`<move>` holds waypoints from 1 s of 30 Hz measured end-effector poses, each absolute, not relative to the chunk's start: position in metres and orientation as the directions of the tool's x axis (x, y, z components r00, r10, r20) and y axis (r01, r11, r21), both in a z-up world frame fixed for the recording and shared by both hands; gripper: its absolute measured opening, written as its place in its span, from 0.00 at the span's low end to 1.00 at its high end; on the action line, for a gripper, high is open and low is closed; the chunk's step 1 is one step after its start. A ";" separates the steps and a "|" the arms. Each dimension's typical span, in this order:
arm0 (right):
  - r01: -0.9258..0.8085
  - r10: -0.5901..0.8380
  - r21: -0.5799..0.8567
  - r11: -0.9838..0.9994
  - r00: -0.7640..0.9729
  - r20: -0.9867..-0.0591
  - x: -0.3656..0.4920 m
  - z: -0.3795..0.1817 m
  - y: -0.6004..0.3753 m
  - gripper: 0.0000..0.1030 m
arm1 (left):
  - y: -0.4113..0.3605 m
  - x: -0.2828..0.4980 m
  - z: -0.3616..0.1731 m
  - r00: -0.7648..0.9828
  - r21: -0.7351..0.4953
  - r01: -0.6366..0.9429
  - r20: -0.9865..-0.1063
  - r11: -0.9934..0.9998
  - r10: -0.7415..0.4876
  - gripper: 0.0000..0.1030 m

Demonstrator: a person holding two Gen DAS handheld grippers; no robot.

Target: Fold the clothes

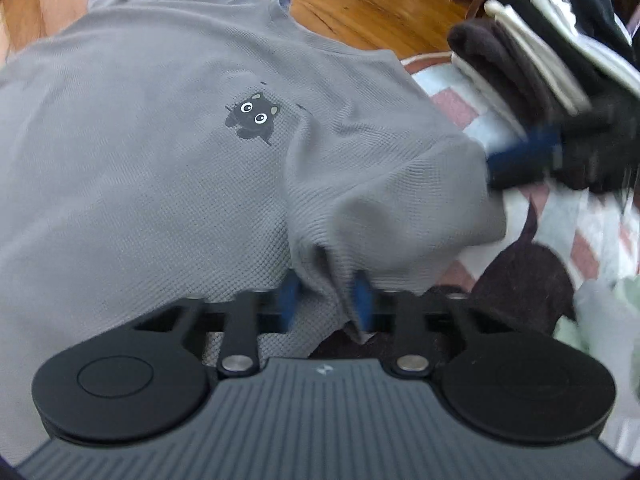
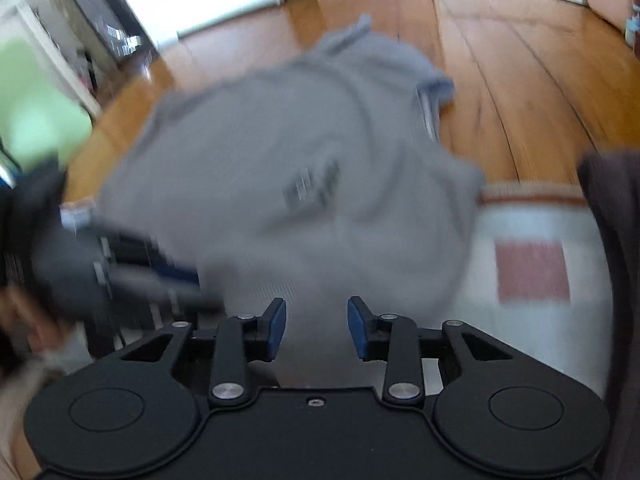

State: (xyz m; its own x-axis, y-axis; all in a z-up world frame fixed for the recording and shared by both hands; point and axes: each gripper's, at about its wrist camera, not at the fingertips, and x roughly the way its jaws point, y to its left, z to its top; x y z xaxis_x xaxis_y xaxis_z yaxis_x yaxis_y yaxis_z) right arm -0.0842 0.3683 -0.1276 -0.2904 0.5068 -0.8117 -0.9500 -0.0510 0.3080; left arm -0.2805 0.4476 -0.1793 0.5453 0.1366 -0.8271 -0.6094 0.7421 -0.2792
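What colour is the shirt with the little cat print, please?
Grey, with a black cat print; the shirt shows best in the left wrist view.

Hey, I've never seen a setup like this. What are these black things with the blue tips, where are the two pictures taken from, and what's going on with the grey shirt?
They are two hand-held grippers, one in each of a person's hands, each with a camera looking along its jaws. The left gripper has its blue-padded jaws pinched on a fold of the grey textured shirt with a small black cat print. The right gripper hovers at the shirt's edge with its jaws apart, holding nothing. The shirt lies partly on a pink-and-white checked cloth over a wooden floor. A stack of folded dark and cream clothes sits nearby.
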 end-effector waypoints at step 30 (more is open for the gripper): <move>-0.960 0.685 0.277 0.049 -0.170 -0.708 -0.106 -0.122 0.514 0.26 | 0.475 -0.289 -0.184 0.580 -0.289 -0.708 -0.758 0.644 0.298 0.55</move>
